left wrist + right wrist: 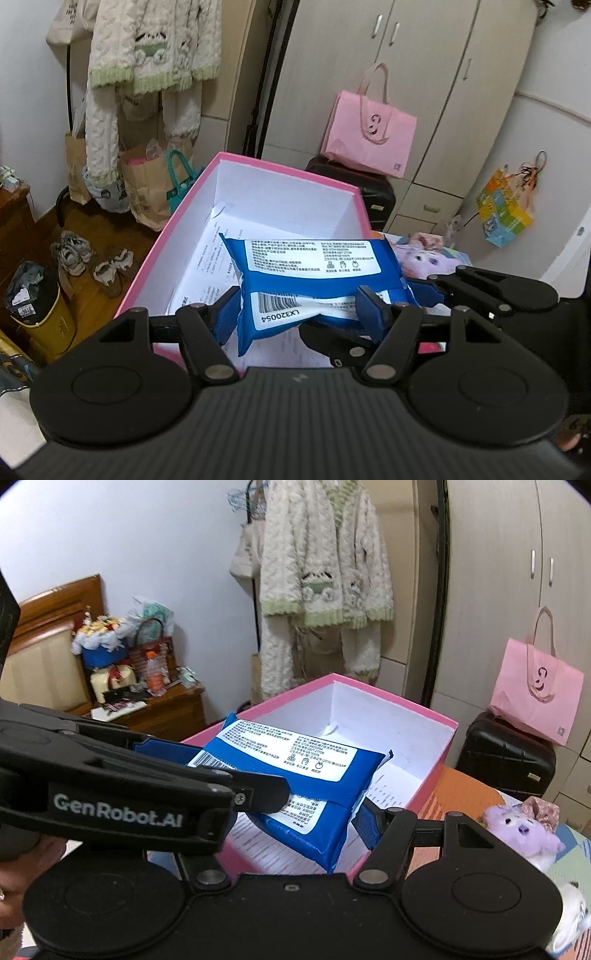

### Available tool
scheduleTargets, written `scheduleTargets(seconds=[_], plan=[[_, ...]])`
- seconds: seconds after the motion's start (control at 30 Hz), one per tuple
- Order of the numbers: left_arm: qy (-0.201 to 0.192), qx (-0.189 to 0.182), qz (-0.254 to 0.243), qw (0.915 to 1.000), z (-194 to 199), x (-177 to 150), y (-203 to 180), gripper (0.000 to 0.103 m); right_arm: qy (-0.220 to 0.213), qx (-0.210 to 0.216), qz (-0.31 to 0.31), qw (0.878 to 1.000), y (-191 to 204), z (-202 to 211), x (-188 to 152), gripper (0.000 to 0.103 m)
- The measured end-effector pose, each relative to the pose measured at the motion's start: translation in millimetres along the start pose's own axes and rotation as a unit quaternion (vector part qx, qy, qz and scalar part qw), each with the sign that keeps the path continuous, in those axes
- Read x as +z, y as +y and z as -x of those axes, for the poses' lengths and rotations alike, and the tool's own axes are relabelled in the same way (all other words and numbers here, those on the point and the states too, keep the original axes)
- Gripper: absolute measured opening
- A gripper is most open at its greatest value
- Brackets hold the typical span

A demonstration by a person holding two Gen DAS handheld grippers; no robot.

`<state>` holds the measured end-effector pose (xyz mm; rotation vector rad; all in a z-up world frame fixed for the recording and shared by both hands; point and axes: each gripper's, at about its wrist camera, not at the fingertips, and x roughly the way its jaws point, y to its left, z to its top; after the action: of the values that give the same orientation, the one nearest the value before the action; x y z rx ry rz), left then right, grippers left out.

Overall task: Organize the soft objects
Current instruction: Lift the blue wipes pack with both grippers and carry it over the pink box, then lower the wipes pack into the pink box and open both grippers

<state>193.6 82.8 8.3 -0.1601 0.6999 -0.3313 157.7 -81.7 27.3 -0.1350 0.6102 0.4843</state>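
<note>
A home bedroom: wooden headboard (48, 635), wardrobe (424, 74), and a hanging fleece jacket (325, 572).

Both wrist views tilt down, close over the pink box (236, 162); both share the wardrobe (498, 590).

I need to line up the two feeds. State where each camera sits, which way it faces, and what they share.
Left wrist: on the left gripper, looking down along its fingers into the pink box; the right gripper reaches in from the right.
Right wrist: on the right gripper, facing the box; the left gripper crosses from the left.
Shared: the blue pack both clamp, box, pink bag.
</note>
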Motion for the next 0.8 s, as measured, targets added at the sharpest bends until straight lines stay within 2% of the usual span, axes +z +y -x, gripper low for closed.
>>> scheduleTargets(seconds=[0.23, 0.43, 0.6, 0.8], plan=[[0.028, 0.002, 0.045, 0.9986, -40, 11, 25, 0.065, 0.044, 0.000, -0.013, 0.999, -14, -51, 14, 0.071], [0.058, 0.014, 0.039, 0.9974, -60, 19, 32, 0.065, 0.079, -0.005, 0.010, 0.997, -11, -75, 19, 0.071], [0.099, 0.014, 0.047, 0.9938, -76, 26, 41, 0.067, 0.119, -0.007, 0.035, 0.992, -14, -94, 26, 0.072], [0.104, 0.023, 0.036, 0.9936, -73, 29, 40, 0.071, 0.139, -0.013, 0.053, 0.989, -16, -100, 23, 0.075]])
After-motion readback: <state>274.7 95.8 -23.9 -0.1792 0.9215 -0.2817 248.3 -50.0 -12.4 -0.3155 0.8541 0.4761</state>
